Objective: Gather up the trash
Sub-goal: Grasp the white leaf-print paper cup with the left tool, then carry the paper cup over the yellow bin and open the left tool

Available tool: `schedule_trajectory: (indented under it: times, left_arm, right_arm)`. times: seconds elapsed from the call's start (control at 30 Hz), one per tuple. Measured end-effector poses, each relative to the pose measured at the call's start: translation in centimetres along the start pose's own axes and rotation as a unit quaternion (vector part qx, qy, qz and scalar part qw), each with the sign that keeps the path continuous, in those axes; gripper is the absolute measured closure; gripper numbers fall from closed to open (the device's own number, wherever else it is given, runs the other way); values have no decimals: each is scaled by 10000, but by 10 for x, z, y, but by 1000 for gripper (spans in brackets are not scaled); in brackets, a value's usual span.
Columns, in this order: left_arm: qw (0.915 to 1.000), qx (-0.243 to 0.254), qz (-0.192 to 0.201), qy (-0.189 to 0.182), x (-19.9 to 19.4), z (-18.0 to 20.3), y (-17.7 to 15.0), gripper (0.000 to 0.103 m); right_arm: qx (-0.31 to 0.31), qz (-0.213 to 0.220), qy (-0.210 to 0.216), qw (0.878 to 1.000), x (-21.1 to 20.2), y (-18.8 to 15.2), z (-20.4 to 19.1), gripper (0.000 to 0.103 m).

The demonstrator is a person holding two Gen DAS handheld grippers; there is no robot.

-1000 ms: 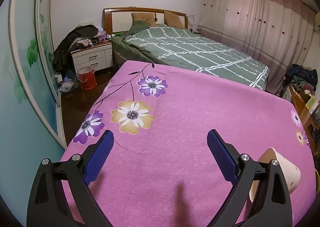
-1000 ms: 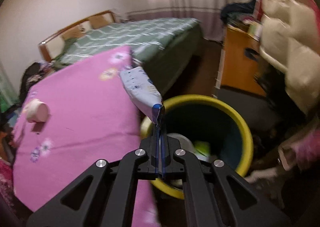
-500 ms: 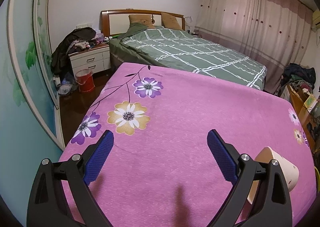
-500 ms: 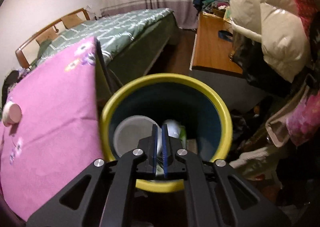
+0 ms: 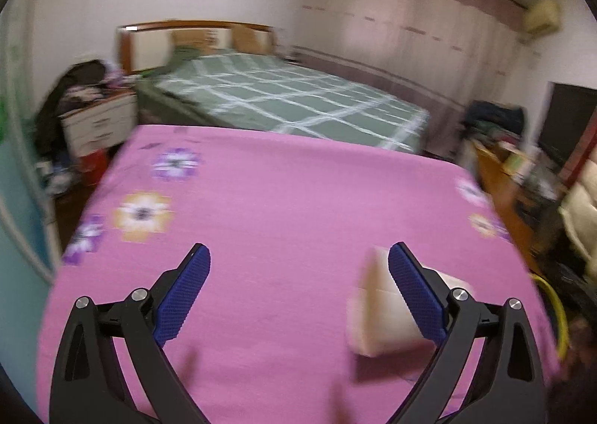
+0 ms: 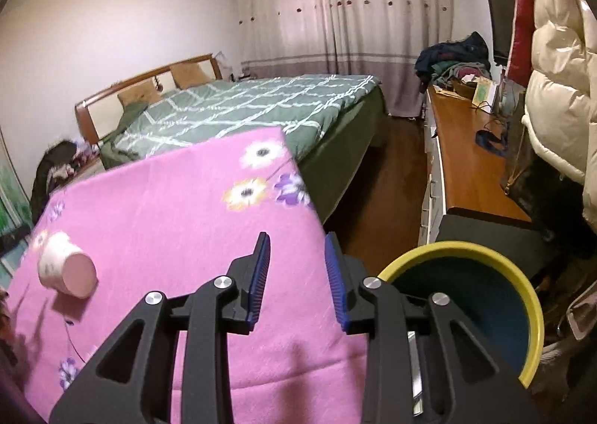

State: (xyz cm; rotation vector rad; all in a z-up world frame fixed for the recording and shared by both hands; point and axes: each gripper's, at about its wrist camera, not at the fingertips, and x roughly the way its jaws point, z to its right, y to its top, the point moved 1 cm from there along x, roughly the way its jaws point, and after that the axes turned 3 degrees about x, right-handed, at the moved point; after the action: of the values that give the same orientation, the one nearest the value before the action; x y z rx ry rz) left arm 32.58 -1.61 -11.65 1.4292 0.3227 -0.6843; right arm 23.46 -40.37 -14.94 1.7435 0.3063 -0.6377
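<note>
A cream paper cup (image 5: 380, 306) lies on its side on the pink flowered cover (image 5: 291, 207). My left gripper (image 5: 298, 274) hangs open over the cover, its right finger just in front of the cup, nothing between the pads. In the right wrist view the same cup (image 6: 65, 269) lies far left on the cover (image 6: 179, 222). My right gripper (image 6: 296, 274) is over the cover's right edge with its jaws opening and nothing between them. The yellow-rimmed bin (image 6: 485, 271) stands on the floor just right of it, its contents hidden by the gripper.
A green checked bed (image 6: 246, 103) lies beyond the pink cover. A wooden desk (image 6: 466, 159) with clutter runs along the right wall, a puffy white coat (image 6: 556, 80) hanging above it. A nightstand (image 5: 99, 123) heaped with clothes stands left of the bed.
The right gripper dropped the blue-white wrapper into the bin, then swung left to the cover's edge and began parting its jaws. The left gripper swung right, bringing the cup beside its right finger.
</note>
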Motion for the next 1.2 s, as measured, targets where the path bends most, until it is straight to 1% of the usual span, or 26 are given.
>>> schedule_trajectory:
  times: [0.03,0.07,0.1,0.13,0.23,0.33,0.43,0.53,0.73,0.77,0.8,0.9,1.1,1.13,1.17,1.2]
  left_arm:
    - [9997,144,-8,-173,-2,13,-1,5]
    - [9993,250,-16,-272,-3,22,-2,5]
    - [9983,420,-60,-411,-4,35,-3,5]
    - [9973,547,-112,-476,-3,45,-4,5]
    - [9933,961,-326,-556,5,74,-7,5]
    - [9905,1154,-460,-594,12,90,-10,5]
    - [9887,1273,-578,-539,18,101,-12,5]
    - [9877,1316,-716,-448,29,104,-14,5]
    - [9861,1303,-968,-357,47,100,-13,5]
    - [9856,1228,-1096,-386,53,98,-13,5]
    - [9860,1165,-1135,-377,53,95,-13,5]
    - [9878,1029,-1115,-361,54,87,-11,5]
    - [9835,1247,-1254,-385,63,93,-14,5]
    - [9830,1279,-1264,-370,64,96,-14,6]
    - [9820,1318,-1301,-380,66,97,-16,14]
    - [9811,1335,-1346,-382,68,99,-16,26]
  right_arm:
    - [40,89,-56,9999,-3,0,2,72]
    - [69,108,-89,9999,-4,1,2,69]
    - [89,99,-92,9999,-3,1,3,67]
    - [80,71,-130,9999,-2,1,2,67]
    - [-61,64,-233,9997,-1,0,-3,67]
    - [-160,119,-291,9994,-1,0,-6,67]
    - [-173,112,-320,9993,-2,-2,-8,67]
    - [-147,94,-323,9993,-2,-3,-10,67]
    - [-167,84,-319,9993,-1,-2,-10,66]
    - [-167,79,-307,9994,-1,-2,-11,65]
    - [-166,80,-297,9994,-1,-1,-11,65]
    - [-170,82,-274,9994,-1,-1,-11,64]
    - [-109,35,-203,9997,2,-1,-9,64]
    - [-105,41,-204,9997,2,0,-10,64]
    - [-88,50,-195,9998,2,0,-9,64]
    - [-70,63,-185,9998,2,0,-9,64]
